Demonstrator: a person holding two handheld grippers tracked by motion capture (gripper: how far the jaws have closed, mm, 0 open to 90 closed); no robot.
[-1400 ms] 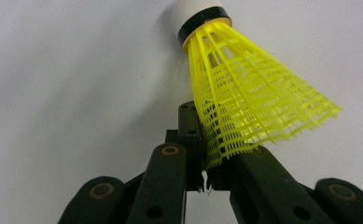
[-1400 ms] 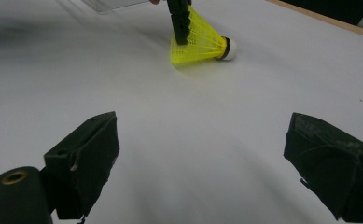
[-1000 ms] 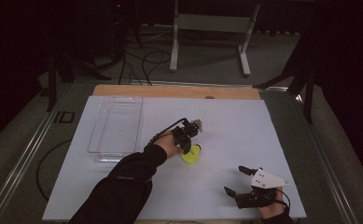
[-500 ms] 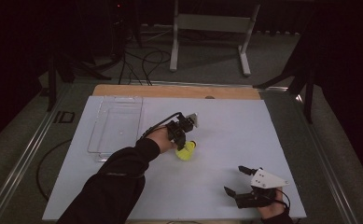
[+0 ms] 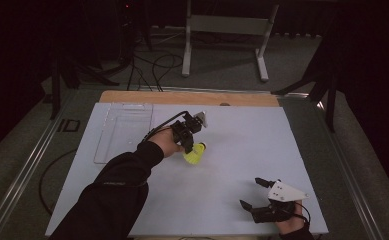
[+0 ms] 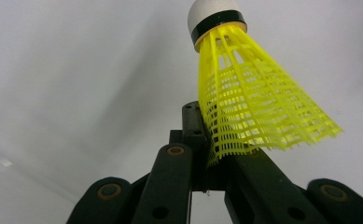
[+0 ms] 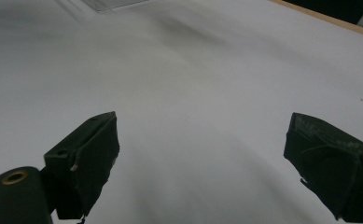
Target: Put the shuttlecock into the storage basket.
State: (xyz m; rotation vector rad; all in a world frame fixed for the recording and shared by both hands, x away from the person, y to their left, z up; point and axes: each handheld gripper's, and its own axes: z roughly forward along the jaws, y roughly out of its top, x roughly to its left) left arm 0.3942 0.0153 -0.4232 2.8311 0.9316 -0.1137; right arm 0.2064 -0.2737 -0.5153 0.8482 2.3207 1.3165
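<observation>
A yellow shuttlecock (image 5: 195, 153) with a white cork tip hangs above the middle of the white table sheet (image 5: 242, 145). My left gripper (image 5: 188, 139) is shut on the rim of its mesh skirt. In the left gripper view the yellow skirt of the shuttlecock (image 6: 249, 107) is pinched between the two black jaws of the left gripper (image 6: 212, 154), with the cork pointing up and away. My right gripper (image 5: 254, 194) rests near the table's front right corner with its jaws wide apart; the right gripper (image 7: 202, 163) has nothing but white sheet between its fingers.
A clear plastic tray (image 5: 124, 130) lies at the back left of the sheet. A wooden strip (image 5: 187, 97) runs along the table's far edge. Beyond it stand a metal frame (image 5: 227, 30) and cables on the floor.
My left gripper has carried the shuttlecock a little to the left and toward the back of the table. The right gripper has stayed where it was.
</observation>
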